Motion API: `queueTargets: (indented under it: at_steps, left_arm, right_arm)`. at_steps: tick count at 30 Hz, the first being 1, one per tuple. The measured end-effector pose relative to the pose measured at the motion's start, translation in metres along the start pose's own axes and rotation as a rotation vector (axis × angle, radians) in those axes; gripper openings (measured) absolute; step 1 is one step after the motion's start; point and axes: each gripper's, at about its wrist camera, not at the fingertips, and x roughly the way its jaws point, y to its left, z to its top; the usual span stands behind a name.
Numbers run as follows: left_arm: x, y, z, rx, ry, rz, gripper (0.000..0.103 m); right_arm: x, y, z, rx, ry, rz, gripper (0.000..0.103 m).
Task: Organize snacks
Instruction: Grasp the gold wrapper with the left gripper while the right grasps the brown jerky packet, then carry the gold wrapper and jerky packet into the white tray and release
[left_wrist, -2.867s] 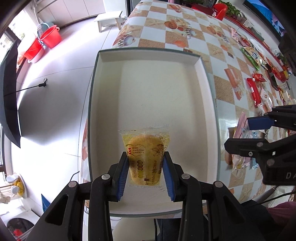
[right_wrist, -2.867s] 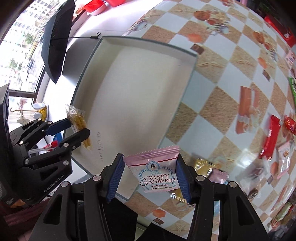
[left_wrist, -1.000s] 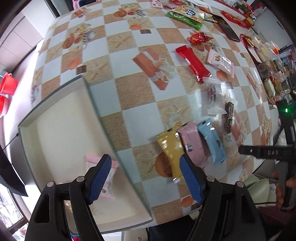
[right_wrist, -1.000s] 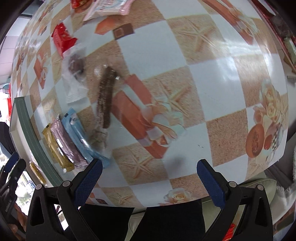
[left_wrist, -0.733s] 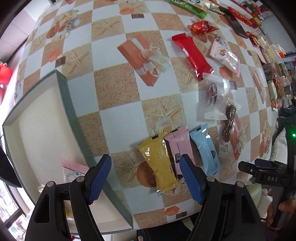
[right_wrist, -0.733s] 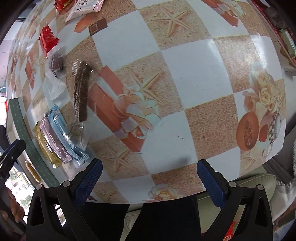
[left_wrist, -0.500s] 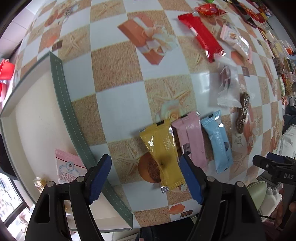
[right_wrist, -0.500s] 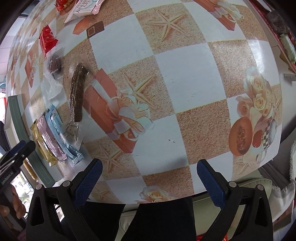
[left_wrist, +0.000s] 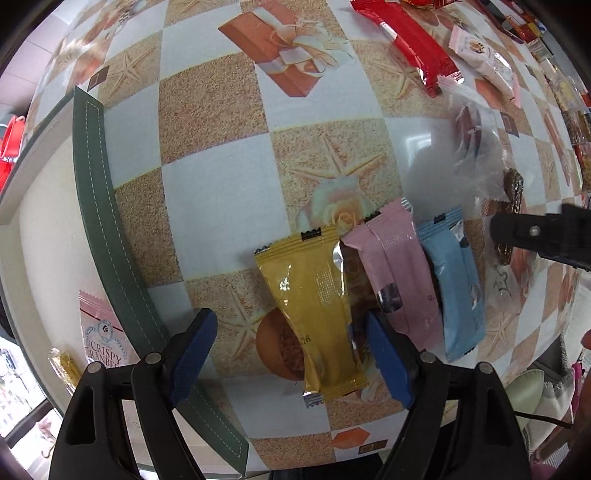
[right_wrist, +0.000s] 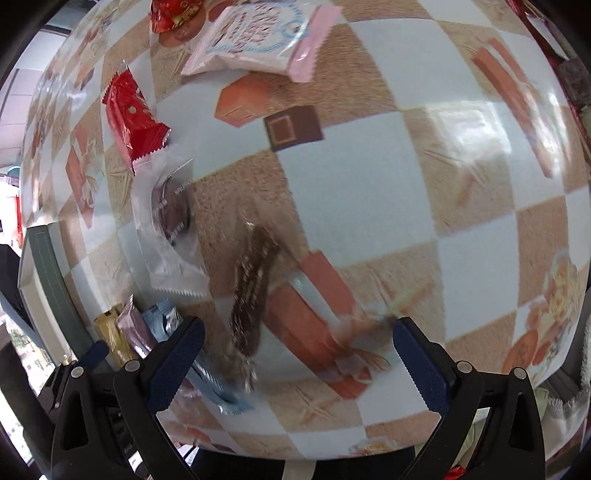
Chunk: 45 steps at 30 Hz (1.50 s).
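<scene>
Snacks are waiting loose: the left gripper (left_wrist: 291, 354), jaws spread, is straddling the yellow packet (left_wrist: 314, 306); the right gripper (right_wrist: 295, 358), jaws gaping, is nearing the brown bar (right_wrist: 251, 291).

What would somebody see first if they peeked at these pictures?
Probably the yellow packet lying on the checkered table between the open left gripper fingers, with a pink packet and blue packet beside it. Under the open right gripper lies a dark snack bar in clear wrap.
</scene>
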Motion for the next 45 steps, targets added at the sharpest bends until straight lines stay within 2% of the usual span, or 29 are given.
queueTargets:
  at_steps: [2, 6, 9, 10, 13, 14, 15, 16, 17, 20, 23, 28, 36, 39, 45]
  left_arm:
    - [0.003, 0.0, 0.0, -0.011, -0.01, 0.001, 0.093]
    - [0.004, -0.011, 0.001, 0.012, -0.014, 0.008, 0.093]
    - [0.002, -0.02, -0.001, 0.056, -0.021, 0.008, 0.084]
    - [0.001, -0.023, -0.002, 0.067, -0.021, 0.007, 0.08]
    - [-0.003, -0.032, -0.002, 0.091, -0.028, 0.009, 0.064]
    - [-0.004, -0.034, -0.002, 0.099, -0.031, 0.009, 0.053]
    - [-0.006, -0.036, -0.002, 0.114, -0.037, 0.01, 0.045]
    - [-0.008, -0.037, -0.002, 0.126, -0.039, 0.004, 0.029]
    - [-0.01, -0.039, 0.001, 0.13, -0.033, -0.003, 0.025]
    - [-0.014, -0.035, 0.0, 0.11, -0.034, -0.027, 0.025]
    - [-0.023, -0.028, -0.005, 0.107, -0.061, -0.047, 0.025]
    - [-0.044, -0.024, -0.011, 0.128, -0.106, -0.057, 0.025]
    - [-0.074, -0.008, 0.0, 0.117, -0.158, -0.077, 0.025]
    - [-0.086, 0.002, -0.005, 0.109, -0.167, -0.086, 0.025]
    - [-0.1, 0.017, -0.01, 0.09, -0.202, -0.096, 0.025]
  right_arm:
    - [0.0, 0.012, 0.004, -0.028, -0.022, -0.063, 0.103]
    - [0.007, 0.034, 0.001, -0.114, -0.023, -0.147, 0.103]
    - [0.005, 0.046, -0.004, -0.175, -0.02, -0.173, 0.096]
    - [0.004, 0.049, -0.007, -0.191, -0.021, -0.177, 0.094]
    - [-0.003, 0.058, -0.009, -0.233, -0.035, -0.185, 0.077]
    - [-0.006, 0.062, -0.01, -0.247, -0.041, -0.188, 0.067]
    - [-0.009, 0.067, -0.012, -0.261, -0.05, -0.189, 0.051]
    - [-0.011, 0.07, -0.017, -0.278, -0.061, -0.189, 0.043]
    - [-0.013, 0.073, -0.017, -0.286, -0.062, -0.186, 0.043]
    - [-0.014, 0.074, -0.022, -0.264, -0.052, -0.144, 0.042]
    - [-0.019, 0.063, -0.029, -0.211, -0.049, -0.071, 0.042]
    - [-0.027, 0.054, -0.037, -0.167, -0.045, -0.029, 0.042]
    - [-0.046, 0.03, -0.035, -0.134, -0.056, 0.002, 0.042]
    - [-0.036, 0.021, -0.048, -0.14, -0.064, 0.005, 0.042]
    - [-0.054, 0.025, -0.05, -0.169, -0.081, 0.009, 0.042]
